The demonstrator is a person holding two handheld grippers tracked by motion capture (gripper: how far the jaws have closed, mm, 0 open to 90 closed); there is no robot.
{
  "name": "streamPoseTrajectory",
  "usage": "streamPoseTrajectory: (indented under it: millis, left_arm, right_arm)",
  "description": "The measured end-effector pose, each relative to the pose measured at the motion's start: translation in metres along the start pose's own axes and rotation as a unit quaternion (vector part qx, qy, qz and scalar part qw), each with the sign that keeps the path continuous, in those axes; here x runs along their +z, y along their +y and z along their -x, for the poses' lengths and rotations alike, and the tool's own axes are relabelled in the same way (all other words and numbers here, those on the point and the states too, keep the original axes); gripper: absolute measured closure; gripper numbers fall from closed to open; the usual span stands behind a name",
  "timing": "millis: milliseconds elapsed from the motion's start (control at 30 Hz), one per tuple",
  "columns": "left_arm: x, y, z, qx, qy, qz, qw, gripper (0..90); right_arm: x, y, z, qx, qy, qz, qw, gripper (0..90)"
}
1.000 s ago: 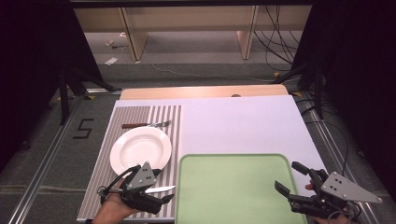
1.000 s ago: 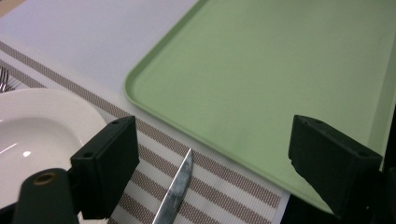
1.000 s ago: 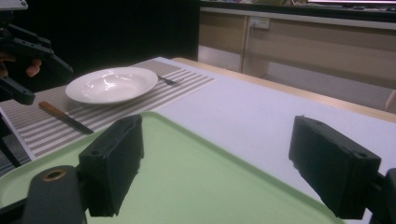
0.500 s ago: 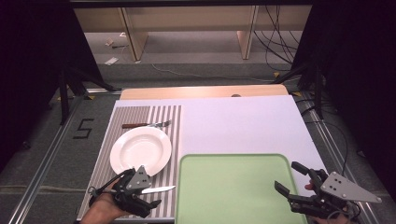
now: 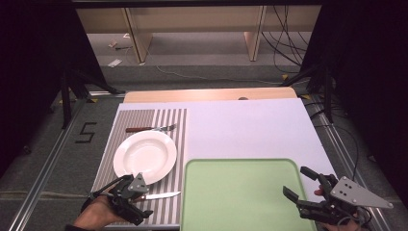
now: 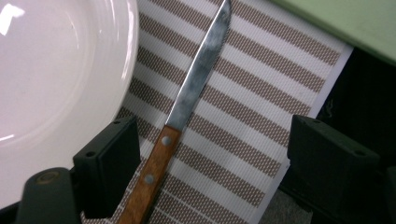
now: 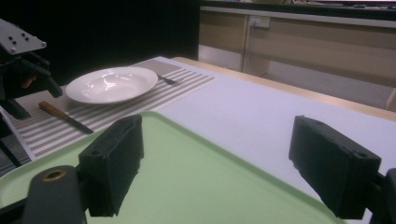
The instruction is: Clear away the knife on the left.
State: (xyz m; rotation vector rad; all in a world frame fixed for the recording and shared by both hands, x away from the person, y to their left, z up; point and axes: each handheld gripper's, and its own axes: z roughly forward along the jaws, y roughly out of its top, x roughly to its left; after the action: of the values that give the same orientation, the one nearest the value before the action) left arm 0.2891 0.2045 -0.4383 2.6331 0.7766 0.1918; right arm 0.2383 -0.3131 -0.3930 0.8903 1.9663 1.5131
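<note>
A wooden-handled knife (image 5: 161, 195) (image 6: 187, 102) lies flat on the striped placemat (image 5: 166, 120), just in front of a white plate (image 5: 145, 156) (image 6: 56, 70). My left gripper (image 5: 137, 199) (image 6: 210, 158) stands open around the handle end, which lies close to its left jaw; neither jaw presses on it. A fork (image 5: 150, 128) lies behind the plate. My right gripper (image 5: 299, 183) (image 7: 219, 158) hovers open and empty over the near right corner of the green tray (image 5: 240, 192) (image 7: 196, 182). The right gripper view also takes in the plate (image 7: 112, 84) and knife (image 7: 65, 116).
The placemat's near edge (image 6: 303, 116) ends right by my left gripper, with dark floor beyond. White tabletop (image 5: 245, 130) stretches behind the tray to a wooden strip (image 5: 207, 95) at the far edge. Dark curtains and stands flank the table.
My left gripper has drawn back to the left and toward the person, off the knife. The knife stays put on the mat. The right gripper has hardly moved.
</note>
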Motion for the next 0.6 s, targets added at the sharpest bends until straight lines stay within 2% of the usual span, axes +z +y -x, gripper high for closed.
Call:
streamPoseTrajectory:
  millis: [200,233,367,600]
  left_arm:
    - [0.005,-0.006,-0.006,-0.015,0.001,-0.015,0.9998,18.2]
    - [0.008,-0.007,-0.01,-0.017,0.004,-0.024,0.9996,18.7]
    - [0.012,-0.008,-0.017,-0.033,0.002,-0.034,0.9989,21.3]
    - [0.018,-0.007,-0.021,-0.037,0.0,-0.053,0.9979,26.7]
  right_arm:
    - [-0.001,0.0,0.001,0.005,0.002,0.0,1.0,18.9]
    - [-0.001,0.001,0.001,0.005,0.002,0.0,1.0,18.9]
    - [-0.001,0.001,0.001,0.004,0.001,0.001,1.0,18.9]
    - [-0.001,0.001,0.001,0.003,0.002,0.0,1.0,19.0]
